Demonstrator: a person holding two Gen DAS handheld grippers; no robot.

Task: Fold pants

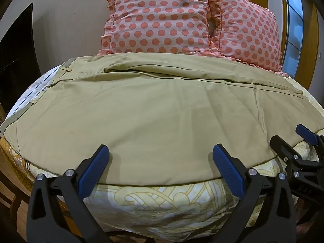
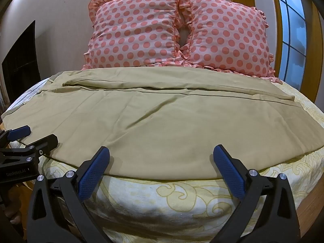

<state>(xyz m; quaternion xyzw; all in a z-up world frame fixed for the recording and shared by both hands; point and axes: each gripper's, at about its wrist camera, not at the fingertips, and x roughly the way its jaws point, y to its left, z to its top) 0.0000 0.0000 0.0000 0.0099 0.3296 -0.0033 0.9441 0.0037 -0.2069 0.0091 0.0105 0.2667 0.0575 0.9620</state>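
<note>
Khaki pants [image 1: 154,105] lie spread flat across the bed, waistband at the left, legs running right; they also fill the right wrist view [image 2: 162,117]. My left gripper [image 1: 161,151] is open and empty, its blue-padded fingers just over the pants' near edge. My right gripper [image 2: 161,151] is open and empty too, at the near edge further right. The right gripper shows at the right of the left wrist view [image 1: 291,137], and the left gripper at the left of the right wrist view [image 2: 34,135], both over the near hem.
The bed has a yellow-patterned sheet [image 2: 182,198]. Two pink polka-dot pillows [image 2: 178,32] lean on the wall behind the pants. A window with a wooden frame [image 2: 291,32] is at the right. A dark panel [image 2: 20,64] is at the left.
</note>
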